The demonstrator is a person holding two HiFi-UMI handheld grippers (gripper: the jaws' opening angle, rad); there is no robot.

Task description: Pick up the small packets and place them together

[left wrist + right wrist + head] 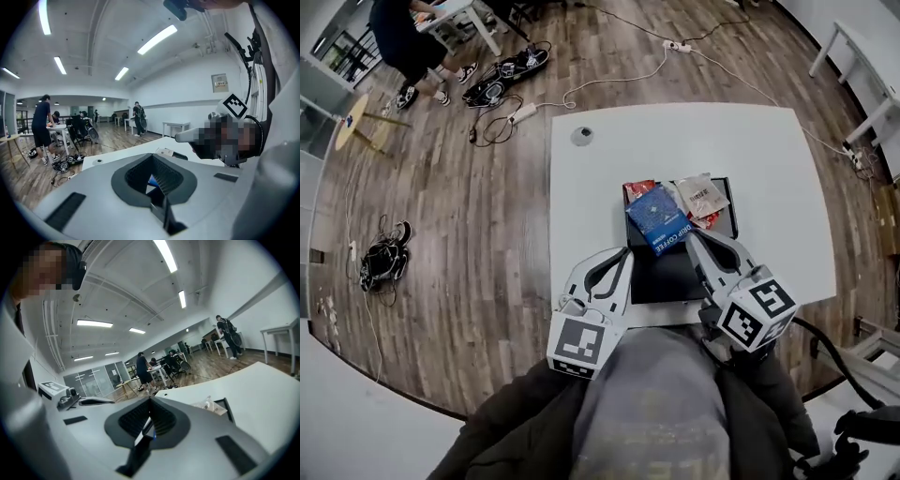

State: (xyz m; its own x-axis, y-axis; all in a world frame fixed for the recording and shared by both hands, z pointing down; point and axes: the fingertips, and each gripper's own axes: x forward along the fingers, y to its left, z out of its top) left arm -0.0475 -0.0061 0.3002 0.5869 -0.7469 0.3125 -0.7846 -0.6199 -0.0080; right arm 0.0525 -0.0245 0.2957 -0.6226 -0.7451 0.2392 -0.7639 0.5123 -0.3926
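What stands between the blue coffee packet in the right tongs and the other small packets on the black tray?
Nothing visible does. The right tongs are shut on the blue foil drip-coffee packet, which lies directly next to the red foil packet and the pale clear-plastic packet on the flat black tray.

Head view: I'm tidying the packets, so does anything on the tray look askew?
Yes. The blue packet sits tilted over the red packet, with one corner pinched in the shut right tongs. The pale packet also lies skewed on the black tray. Nothing looks spilled or torn.
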